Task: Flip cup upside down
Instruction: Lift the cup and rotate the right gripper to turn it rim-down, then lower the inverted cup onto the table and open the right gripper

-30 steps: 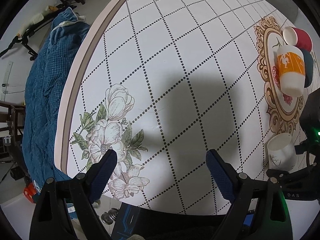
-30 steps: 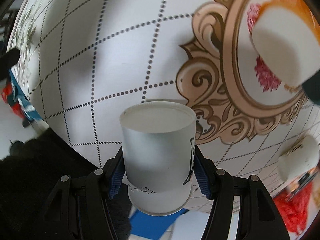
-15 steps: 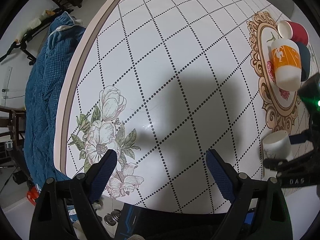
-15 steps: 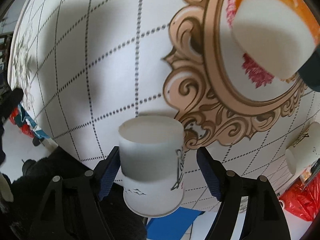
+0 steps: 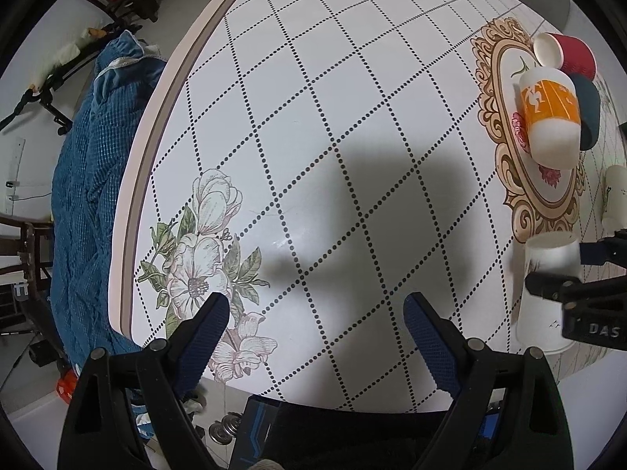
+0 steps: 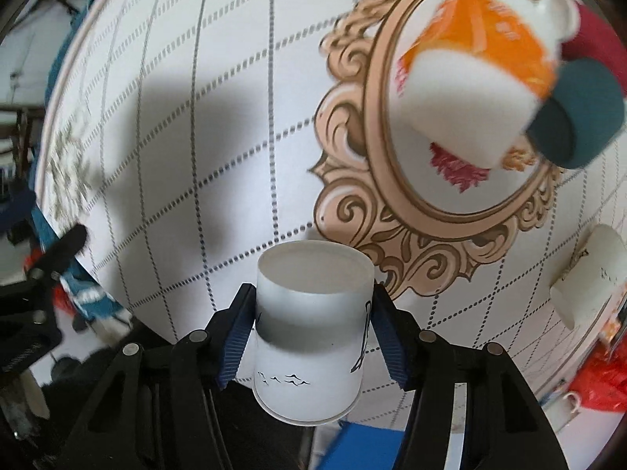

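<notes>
Right wrist view: I note the tabletop (image 6: 164, 156), then the right hand-held gripper (image 6: 313, 337) clamped on the white cup (image 6: 313, 337), base up, rim down, near the front edge. My left hand-held gripper (image 5: 317, 333) holds nothing, its jaws apart over the floral print.

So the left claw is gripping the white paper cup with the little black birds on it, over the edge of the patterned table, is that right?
Not quite. The right claw grips the white paper cup with the black birds, as the right wrist view shows. The left claw is open and holds nothing. The rest stands: the cup is over the edge of the patterned table.
</notes>
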`<state>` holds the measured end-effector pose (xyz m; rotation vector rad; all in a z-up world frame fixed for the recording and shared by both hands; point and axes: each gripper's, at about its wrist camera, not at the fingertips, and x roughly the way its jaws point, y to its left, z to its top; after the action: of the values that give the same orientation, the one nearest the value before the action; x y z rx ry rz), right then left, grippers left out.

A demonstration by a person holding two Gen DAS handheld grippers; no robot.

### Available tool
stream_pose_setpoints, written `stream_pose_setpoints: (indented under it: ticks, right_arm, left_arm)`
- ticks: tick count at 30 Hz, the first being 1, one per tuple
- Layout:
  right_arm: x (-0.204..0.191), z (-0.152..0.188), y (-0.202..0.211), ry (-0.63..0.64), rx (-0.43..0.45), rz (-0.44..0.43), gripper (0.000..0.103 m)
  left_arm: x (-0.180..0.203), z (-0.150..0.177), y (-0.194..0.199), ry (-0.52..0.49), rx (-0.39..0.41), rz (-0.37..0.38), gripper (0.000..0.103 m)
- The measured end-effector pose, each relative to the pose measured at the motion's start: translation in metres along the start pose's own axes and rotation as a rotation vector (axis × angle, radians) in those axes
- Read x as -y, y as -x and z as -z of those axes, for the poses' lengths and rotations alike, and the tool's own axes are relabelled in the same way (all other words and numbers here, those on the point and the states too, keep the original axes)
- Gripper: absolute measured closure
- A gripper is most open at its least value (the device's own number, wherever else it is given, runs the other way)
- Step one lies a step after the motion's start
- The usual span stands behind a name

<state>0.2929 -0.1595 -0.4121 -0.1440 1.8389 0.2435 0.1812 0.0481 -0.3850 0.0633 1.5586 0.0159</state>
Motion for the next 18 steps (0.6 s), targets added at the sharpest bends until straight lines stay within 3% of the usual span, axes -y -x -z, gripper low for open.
stream_pose_setpoints:
  ticks: [4,11,13,18]
  right_arm:
    - [0.014,0.015,0.027,-0.055,0.159,-0.006,0.042]
    - [0.017,0.050,0.060,-0.140,0.560,0.050,0.042]
    - [0.015,0.059,0.053,-0.161,0.633,0.068,0.042]
    - [0.001,0.078,0.028,-0.166,0.714,0.058,0.042]
  left_arm:
    - [0.007,-0.001,0.002,-0.008,0.004,0.000,0.012]
    - [0.027,-0.004,0.003,-0.033,0.014,-0.014,0.012]
    - [0.032,-0.003,0.003,-0.043,0.017,-0.024,0.012]
    - [0.042,0.004,0.004,-0.056,0.021,-0.042,0.012]
